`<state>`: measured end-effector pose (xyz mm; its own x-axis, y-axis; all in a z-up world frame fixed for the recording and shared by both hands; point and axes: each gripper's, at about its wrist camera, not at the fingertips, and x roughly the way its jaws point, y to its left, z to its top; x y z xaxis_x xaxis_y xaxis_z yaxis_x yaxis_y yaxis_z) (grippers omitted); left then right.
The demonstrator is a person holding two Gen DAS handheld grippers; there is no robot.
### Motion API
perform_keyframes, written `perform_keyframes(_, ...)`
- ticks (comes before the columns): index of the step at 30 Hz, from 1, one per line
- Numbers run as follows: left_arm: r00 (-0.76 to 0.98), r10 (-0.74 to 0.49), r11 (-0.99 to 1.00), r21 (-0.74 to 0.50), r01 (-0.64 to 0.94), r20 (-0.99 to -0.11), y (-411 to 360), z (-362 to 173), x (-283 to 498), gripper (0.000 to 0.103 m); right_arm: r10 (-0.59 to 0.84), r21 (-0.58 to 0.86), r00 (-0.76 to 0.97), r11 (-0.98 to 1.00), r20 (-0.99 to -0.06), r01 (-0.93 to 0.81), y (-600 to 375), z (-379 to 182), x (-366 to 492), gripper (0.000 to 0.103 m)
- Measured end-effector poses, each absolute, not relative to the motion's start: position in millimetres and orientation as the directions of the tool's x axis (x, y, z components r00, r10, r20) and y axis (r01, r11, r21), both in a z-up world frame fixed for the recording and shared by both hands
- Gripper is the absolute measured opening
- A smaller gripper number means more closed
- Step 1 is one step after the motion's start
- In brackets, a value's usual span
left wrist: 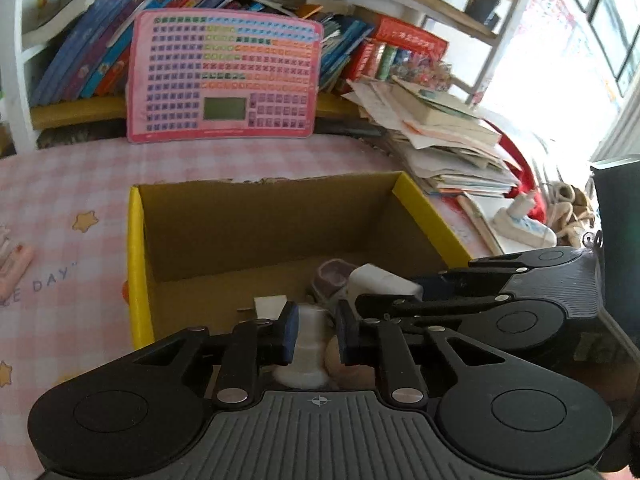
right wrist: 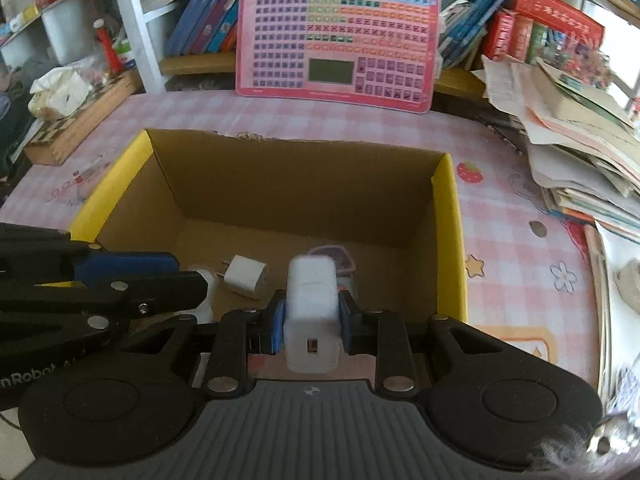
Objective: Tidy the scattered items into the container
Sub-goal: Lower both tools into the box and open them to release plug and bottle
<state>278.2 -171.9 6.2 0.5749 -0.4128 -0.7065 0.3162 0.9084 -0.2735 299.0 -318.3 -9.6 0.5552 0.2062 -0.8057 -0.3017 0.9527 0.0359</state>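
Both tools are hanging over the cardboard box [right wrist: 448, 216] on the counter: right tool [right wrist: 311, 322] is pinching a white adapter [right wrist: 312, 300], left tool [left wrist: 316, 334] a translucent white spool [left wrist: 306, 340]. Best bet is lowering both inside the box walls before letting go, keeping clear of the plug [right wrist: 245, 276] already in there

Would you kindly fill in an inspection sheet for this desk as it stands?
Surface: pink checked tablecloth with small printed motifs.
Job's things: brown cardboard box with yellow edges; inside it, a white cube plug adapter and a pinkish lidded tub.
Clutter: slumped pile of papers and books; pink keyboard-style learning board leaning at the back.
Grippers: right gripper shut on a white rectangular charger block over the box; left gripper shut, a white plastic cylinder showing between its fingers, grip unclear.
Cables: white power strip with a plug in it; cord not traceable.
Surroundings: shelf of books; bright window.
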Motion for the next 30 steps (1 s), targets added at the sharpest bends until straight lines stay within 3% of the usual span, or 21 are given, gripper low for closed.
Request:
perform_keyframes(4, 0.585, -0.382, 0.922, -0.255, 0.291, -0.715, -172, 3, 281, 0.018, 0.221, 0.041, 0.541, 0.945, -0.811, -0.324, -316, -14, 309, 0.025)
perform_keyframes(9, 0.619, -0.33, 0.942, -0.21, 0.261, -0.713, -169, 5, 277, 0.031, 0.228, 0.043, 0.551, 0.944, -0.803, -0.328, -313, -14, 316, 0.03)
perform_keyframes(11, 0.642, -0.314, 0.948, -0.198, 0.248, -0.7, -165, 10, 272, 0.045, 0.235, 0.053, 0.566, 0.946, -0.791, -0.319, -315, -9, 317, 0.041)
perform_keyframes(15, 0.671, -0.281, 0.959, -0.181, 0.217, -0.686, -157, 20, 267, 0.072, 0.235, 0.06, 0.612, 0.955, -0.755, -0.292, -319, 4, 312, 0.053)
perform_keyframes(24, 0.696, -0.289, 0.957, -0.172, 0.234, -0.657, -153, 29, 253, 0.084, 0.222, 0.089, 0.637, 0.968, -0.738, -0.235, -326, 20, 289, 0.06)
perform_keyframes(30, 0.729, -0.303, 0.951, -0.142, 0.275, -0.614, -151, 41, 231, 0.087, 0.184, 0.064, 0.683, 0.978, -0.706, -0.197, -328, 37, 262, 0.073)
